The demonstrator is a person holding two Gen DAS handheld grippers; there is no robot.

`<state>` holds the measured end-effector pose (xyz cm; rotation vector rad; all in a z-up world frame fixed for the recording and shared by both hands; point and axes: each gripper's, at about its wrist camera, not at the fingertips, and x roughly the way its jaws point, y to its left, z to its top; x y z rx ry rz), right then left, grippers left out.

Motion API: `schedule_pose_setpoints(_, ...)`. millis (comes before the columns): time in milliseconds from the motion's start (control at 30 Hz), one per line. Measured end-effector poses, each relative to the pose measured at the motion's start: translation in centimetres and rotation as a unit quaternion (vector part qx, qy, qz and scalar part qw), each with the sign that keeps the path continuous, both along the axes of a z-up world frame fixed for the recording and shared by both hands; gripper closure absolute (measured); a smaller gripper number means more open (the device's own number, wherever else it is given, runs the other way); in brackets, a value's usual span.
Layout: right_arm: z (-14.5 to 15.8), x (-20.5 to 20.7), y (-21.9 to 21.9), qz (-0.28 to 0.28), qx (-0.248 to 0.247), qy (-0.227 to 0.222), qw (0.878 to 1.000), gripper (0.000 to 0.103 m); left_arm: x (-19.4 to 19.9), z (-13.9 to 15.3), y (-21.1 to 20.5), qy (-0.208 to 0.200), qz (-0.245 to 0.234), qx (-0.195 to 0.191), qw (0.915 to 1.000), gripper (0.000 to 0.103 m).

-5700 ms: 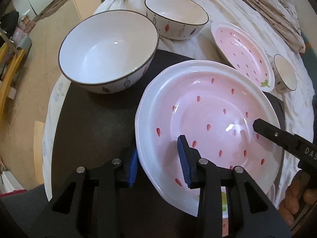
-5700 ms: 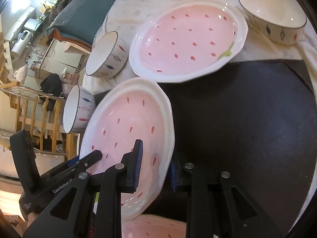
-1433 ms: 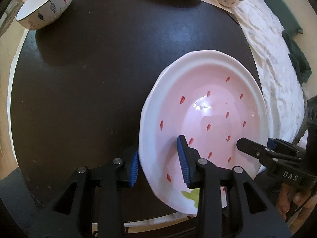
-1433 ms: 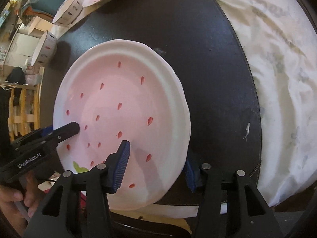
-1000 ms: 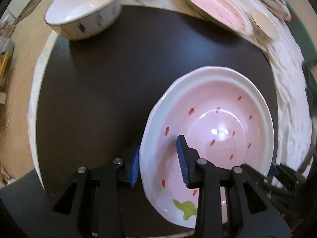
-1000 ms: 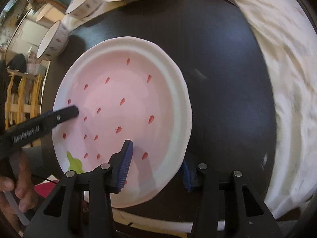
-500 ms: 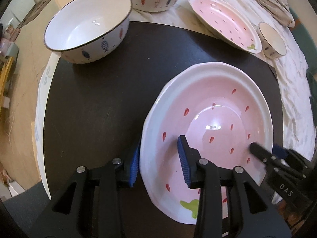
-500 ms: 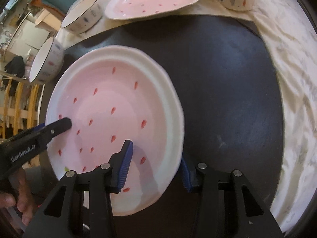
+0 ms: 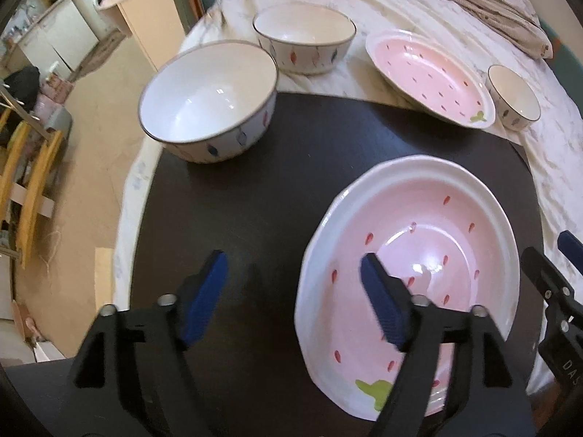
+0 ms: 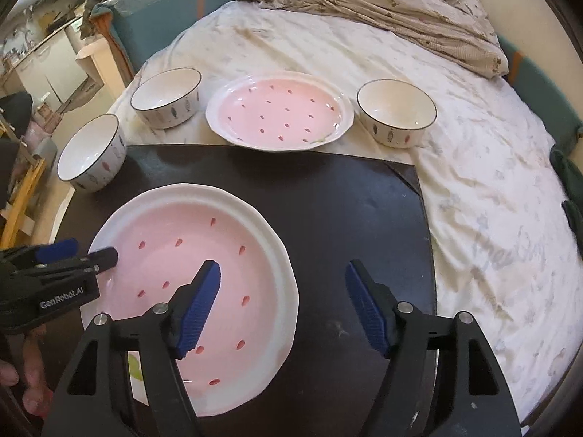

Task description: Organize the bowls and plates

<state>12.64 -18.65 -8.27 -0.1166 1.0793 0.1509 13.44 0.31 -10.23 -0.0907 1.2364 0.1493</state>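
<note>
A pink plate with red seed marks (image 9: 430, 255) (image 10: 164, 273) lies flat on the dark mat (image 9: 255, 189) (image 10: 346, 200). My left gripper (image 9: 293, 302) is open and its jaws are opening. The plate's left rim lies between them, untouched by the pads. My right gripper (image 10: 284, 309) is also open with its jaws opening. They straddle the plate's right rim without pressing on it. Each gripper shows at the edge of the other's view, the right gripper (image 9: 546, 284) and the left gripper (image 10: 73, 258).
A large bowl (image 9: 207, 98) (image 10: 91, 153) sits at the mat's far left corner. On the white cloth (image 10: 492, 200) beyond stand a second bowl (image 9: 304, 43) (image 10: 165, 98), another pink plate (image 9: 430, 76) (image 10: 278, 111) and a small bowl (image 9: 513, 96) (image 10: 397, 113). A crumpled blanket (image 10: 364, 3) lies behind.
Both grippers were shut on opposite rims of the pink plate; now both have let go and spread wide. Both have lifted and tilted up, so more of the far table shows.
</note>
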Motion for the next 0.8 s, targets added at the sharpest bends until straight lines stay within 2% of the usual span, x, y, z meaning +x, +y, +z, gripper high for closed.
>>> schedule_pose_setpoints(167, 0.0, 0.1, -0.2, -0.005, 0.003, -0.001, 1.0, 0.029, -0.1, 0.6, -0.3, -0.009, -0.003, 0.003, 0.9999, 0.027)
schedule_pose_setpoints(400, 1.3, 0.4, -0.2, -0.012, 0.022, -0.003, 1.0, 0.029, 0.6, 2.9, -1.0, -0.036, -0.02, 0.009, 0.9991, 0.027)
schedule_pose_setpoints(600, 2.9, 1.6, -1.1, -0.034, 0.073, 0.002, 0.997, 0.029, 2.9, 4.5, -1.6, -0.038, -0.025, -0.002, 0.999, 0.027)
schedule_pose_setpoints(800, 2.7, 4.1, -3.1, -0.08, 0.138, 0.041, 0.986, 0.029, 5.6, 6.2, -2.2, -0.041, -0.042, 0.007, 0.9983, 0.027)
